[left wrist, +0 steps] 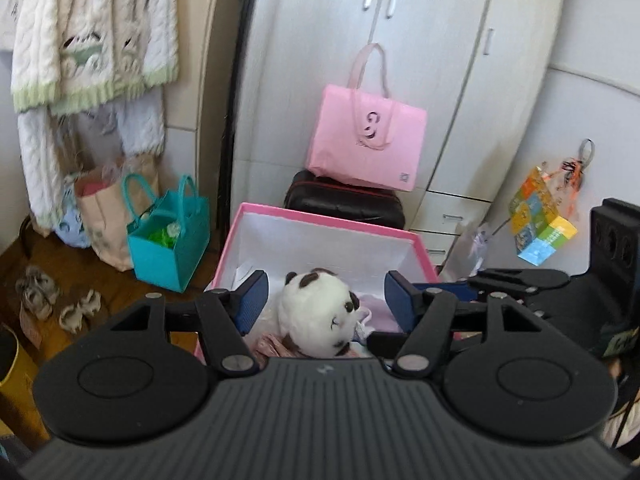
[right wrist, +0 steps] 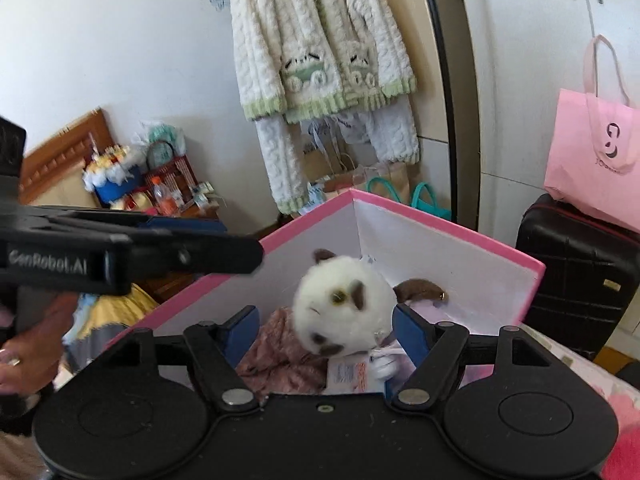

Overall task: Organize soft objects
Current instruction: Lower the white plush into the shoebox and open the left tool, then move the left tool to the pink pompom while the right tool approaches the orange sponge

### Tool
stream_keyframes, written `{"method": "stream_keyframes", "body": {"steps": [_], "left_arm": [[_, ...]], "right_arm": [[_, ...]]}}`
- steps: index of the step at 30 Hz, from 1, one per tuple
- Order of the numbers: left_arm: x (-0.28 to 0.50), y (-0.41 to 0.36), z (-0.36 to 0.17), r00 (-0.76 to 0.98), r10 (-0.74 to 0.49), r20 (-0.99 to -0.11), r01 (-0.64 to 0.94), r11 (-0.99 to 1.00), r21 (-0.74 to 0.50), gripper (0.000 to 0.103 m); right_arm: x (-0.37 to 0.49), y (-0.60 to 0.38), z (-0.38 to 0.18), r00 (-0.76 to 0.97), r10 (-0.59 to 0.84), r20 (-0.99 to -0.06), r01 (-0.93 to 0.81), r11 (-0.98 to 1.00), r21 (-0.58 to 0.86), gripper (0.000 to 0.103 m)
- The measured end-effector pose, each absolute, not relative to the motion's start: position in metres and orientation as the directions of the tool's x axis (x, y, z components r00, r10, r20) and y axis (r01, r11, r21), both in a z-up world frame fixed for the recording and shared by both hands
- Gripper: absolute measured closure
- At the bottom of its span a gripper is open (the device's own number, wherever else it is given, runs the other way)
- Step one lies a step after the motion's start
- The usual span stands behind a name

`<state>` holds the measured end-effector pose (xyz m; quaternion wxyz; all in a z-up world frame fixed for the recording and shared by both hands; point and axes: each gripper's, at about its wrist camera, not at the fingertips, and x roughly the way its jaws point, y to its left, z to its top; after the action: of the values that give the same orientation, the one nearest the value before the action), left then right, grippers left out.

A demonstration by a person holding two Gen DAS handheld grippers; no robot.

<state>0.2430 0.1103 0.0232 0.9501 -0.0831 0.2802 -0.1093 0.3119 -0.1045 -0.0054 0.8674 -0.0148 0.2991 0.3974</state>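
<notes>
A white plush cat with brown patches (left wrist: 320, 312) lies inside a pink-rimmed box with white walls (left wrist: 328, 220), on pinkish cloth. My left gripper (left wrist: 324, 296) is open above the box, its blue pads on either side of the plush and apart from it. In the right wrist view the plush (right wrist: 344, 304) sits between the blue pads of my right gripper (right wrist: 326, 328), which is open and not squeezing it. The box (right wrist: 460, 232) shows behind it. The left gripper (right wrist: 120, 256) crosses the left of that view.
A pink tote bag (left wrist: 368, 140) rests on a black suitcase (left wrist: 344, 204) against white wardrobe doors. A teal bag (left wrist: 168, 240) and paper bags stand on the floor at left. A knitted cardigan (right wrist: 320, 52) hangs on the wall. A colourful carton (left wrist: 540, 216) is at right.
</notes>
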Motion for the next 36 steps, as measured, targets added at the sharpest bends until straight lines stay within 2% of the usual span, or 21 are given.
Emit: {"method": "stream_keyframes", "body": {"steps": [5,11,19,22,29,36], "left_arm": [[0.221,0.095,0.028,0.801,-0.275,-0.532,0.207,0.961,-0.184,0.039],[0.188,0.071,0.041,0.783,-0.309,-0.54,0.277,0.95,-0.142,0.039],[0.158,0.027,0.063,0.721,-0.45,-0.527,0.429,0.887,-0.171,0.039],[0.149,0.007,0.067,0.711,-0.477,-0.517,0.469,0.869,-0.157,0.039],[0.147,-0.043,0.06,0.687,-0.523,-0.504,0.545,0.83,-0.118,0.039],[0.173,-0.084,0.035,0.682,-0.527,-0.506,0.541,0.83,-0.135,0.039]], "right_arm": [[0.278,-0.143,0.001,0.53,0.704,-0.472,-0.696,0.679,0.231,0.025],[0.237,-0.183,0.011,0.603,0.649,-0.465,-0.664,0.731,0.159,0.025],[0.199,-0.238,0.026,0.665,0.568,-0.485,-0.595,0.795,0.115,0.025],[0.181,-0.257,0.03,0.703,0.533,-0.471,-0.577,0.814,0.059,0.025],[0.153,-0.298,0.018,0.806,0.447,-0.388,-0.501,0.864,-0.045,0.021],[0.166,-0.318,-0.002,0.826,0.381,-0.415,-0.457,0.884,-0.098,0.021]]}}
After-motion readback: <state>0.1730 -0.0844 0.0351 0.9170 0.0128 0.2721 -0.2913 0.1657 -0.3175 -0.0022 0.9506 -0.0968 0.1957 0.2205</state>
